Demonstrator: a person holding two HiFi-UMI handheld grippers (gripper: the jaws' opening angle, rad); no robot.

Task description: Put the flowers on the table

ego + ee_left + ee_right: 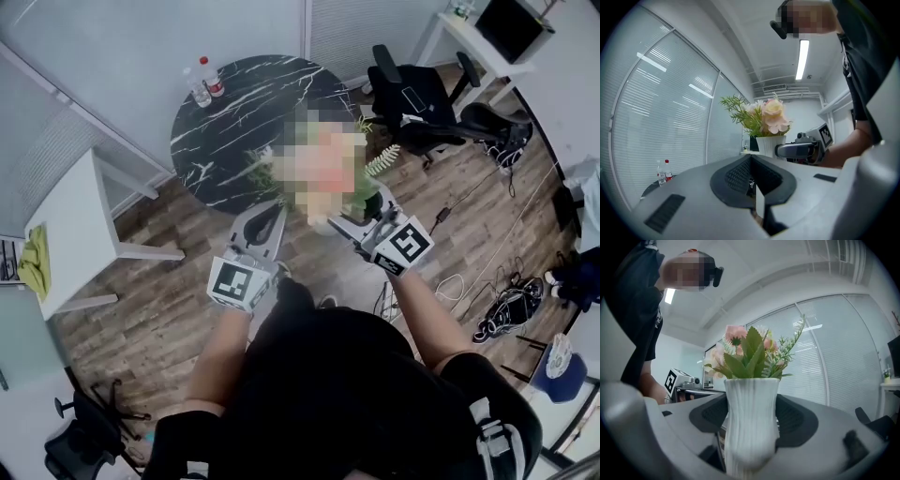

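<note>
Wood-plank floor (141, 309) runs under an office walled with blinds, and a round black marble tabletop (234, 103) stands just ahead of the person. The right hand-held gripper (354, 223) is clamped on a white ribbed vase (751, 423), its pads pressing the vase's sides. The vase stands upright, with the flowers (749, 355), pink blooms among green leaves, rising from its mouth. The head view suggests the vase is held in the air by the tabletop's near edge and not yet resting on it. The left hand-held gripper (752, 176) is clenched with nothing between its pads, and it sits beside the right one. Two small bottles (204, 82) stand at the far left rim, well apart from the flowers.

The step in hand looks like the carry. The next move probably calls for taking the vase forward over bare marble, lowering it level until the base seats, then releasing.
</note>
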